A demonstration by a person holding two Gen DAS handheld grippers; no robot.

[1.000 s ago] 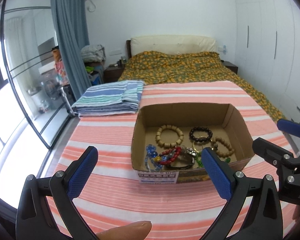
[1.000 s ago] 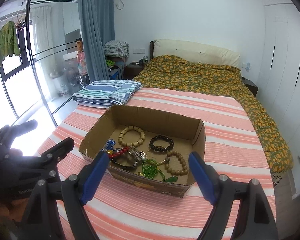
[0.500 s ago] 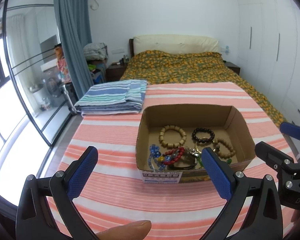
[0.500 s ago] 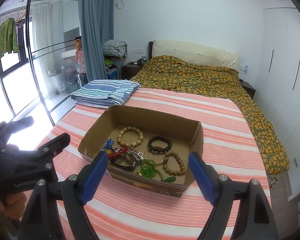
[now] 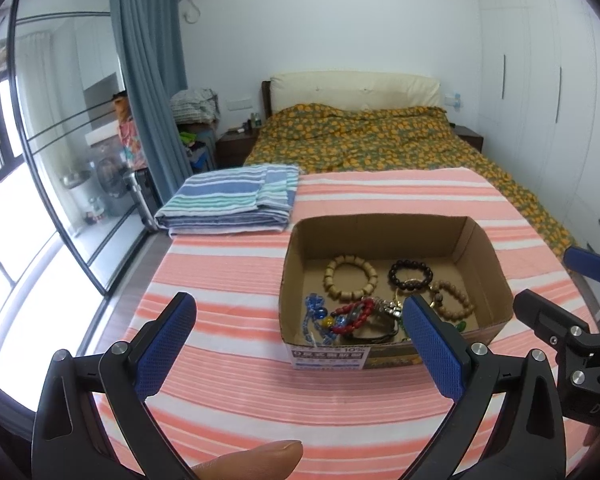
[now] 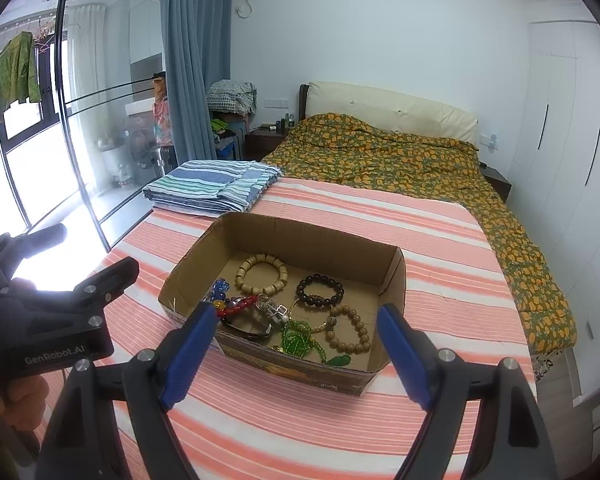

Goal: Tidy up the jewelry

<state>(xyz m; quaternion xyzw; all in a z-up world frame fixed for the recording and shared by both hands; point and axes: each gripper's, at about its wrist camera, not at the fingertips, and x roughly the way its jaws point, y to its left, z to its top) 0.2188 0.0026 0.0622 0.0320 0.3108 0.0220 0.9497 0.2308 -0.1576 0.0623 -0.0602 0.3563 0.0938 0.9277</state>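
All the jewelry sits in the cardboard box [image 5: 392,236] on the striped bed cover; bead bracelets [image 6: 262,274] lie apart at the back, the front corner looks tangled, so sorting seems barely begun. Your left gripper [image 5: 300,320] and right gripper [image 6: 296,320] hover short of the box, jaws wide, holding and touching nothing.

Two fisheye views, one along each tool, facing the same box from the near end of a striped surface.

The left tool [image 5: 300,340] camera looks from above and slightly left of the open brown cardboard box [image 5: 392,356], fairly near, toward the headboard wall. The right tool [image 6: 296,344] camera looks from right of it, angled leftward. Both share the box [image 6: 260,356], the folded blue-striped cloth [image 5: 232,204], the orange-patterned bed [image 6: 400,160] and each other's tool at the frame edge.
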